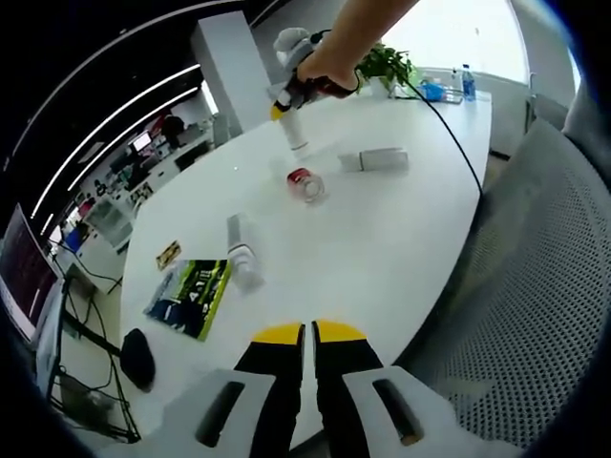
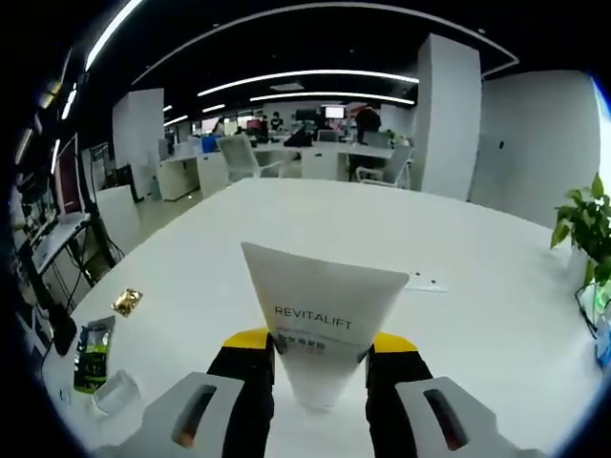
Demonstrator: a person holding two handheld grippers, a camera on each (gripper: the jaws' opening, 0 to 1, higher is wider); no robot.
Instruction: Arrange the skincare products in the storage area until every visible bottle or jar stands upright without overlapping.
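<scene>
Skincare products, left gripper view: lying scattered on the white table [image 1: 382,248], well ahead of the left gripper [image 1: 310,332].
Left gripper: its yellow-tipped jaws are sitting nearly together with nothing between them, near the table's edge.
Clear bottle [image 1: 242,252]: lying on its side, just beside a green and black packet [image 1: 191,296].
Red-labelled jar [image 1: 306,185]: tipped on its side near mid-table.
White box [image 1: 374,159]: lying flat, to the right of the jar and apart from it.
Right gripper [image 1: 286,107]: a person's hand [image 1: 327,69] is holding it over the far part of the table, with a white tube [image 1: 295,133] hanging from its jaws.
Small gold packet [image 1: 168,254]: lying near the green one.
Black mouse-like object [image 1: 137,357]: sitting at the table's near left edge.
Potted plant [image 1: 386,64]: standing at the far end.
Right gripper view: the right gripper [image 2: 320,341] is clamping the white "REVITALIFT" tube [image 2: 320,305], wide crimped end toward the top of the view.
Table [image 2: 458,315]: spreading beyond the tube.
Left edge: green packet [image 2: 93,353], gold packet [image 2: 127,301], clear bottle [image 2: 116,391] lying there.
Background: desks and chairs [image 2: 239,157] in an open office.
</scene>
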